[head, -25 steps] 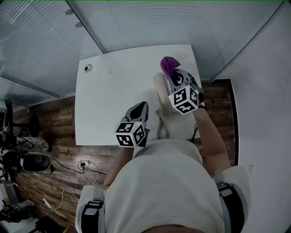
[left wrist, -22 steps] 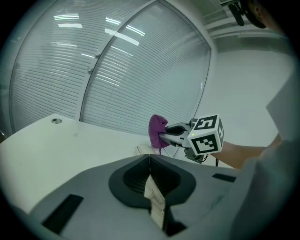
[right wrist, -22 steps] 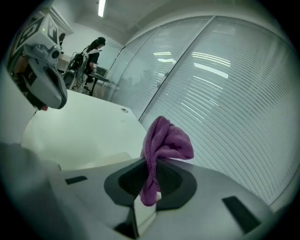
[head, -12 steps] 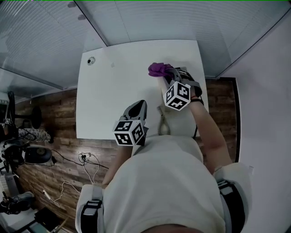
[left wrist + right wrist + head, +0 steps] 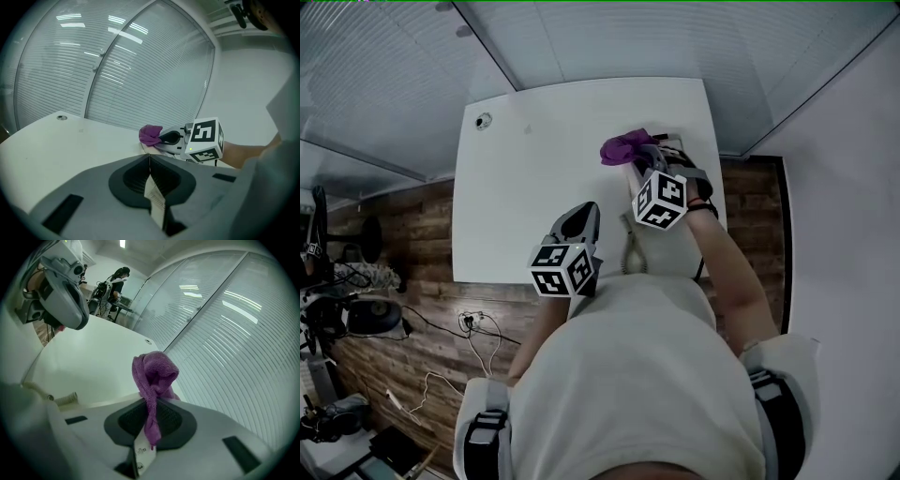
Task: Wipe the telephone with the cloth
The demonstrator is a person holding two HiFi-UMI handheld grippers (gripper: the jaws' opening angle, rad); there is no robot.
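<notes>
My right gripper (image 5: 637, 161) is shut on a purple cloth (image 5: 622, 147) and holds it over the far end of the cream telephone (image 5: 673, 251), at the table's right side. Most of the telephone is hidden under the gripper and my arm; its coiled cord (image 5: 628, 249) shows at the near edge. In the right gripper view the cloth (image 5: 155, 373) bunches up out of the shut jaws (image 5: 151, 414), with the cord (image 5: 65, 399) at the left. My left gripper (image 5: 581, 221) hovers shut and holds nothing, left of the telephone. From the left gripper view (image 5: 150, 161) I see the cloth (image 5: 150, 134) ahead.
The white table (image 5: 534, 187) has a small round grommet (image 5: 483, 121) at its far left corner. Glass walls with blinds run behind it. Wooden floor with cables (image 5: 478, 342) lies at the left. A person (image 5: 117, 280) stands far off in the right gripper view.
My right gripper has carried the cloth leftward and a little nearer across the telephone's far end. The left gripper has hardly moved.
</notes>
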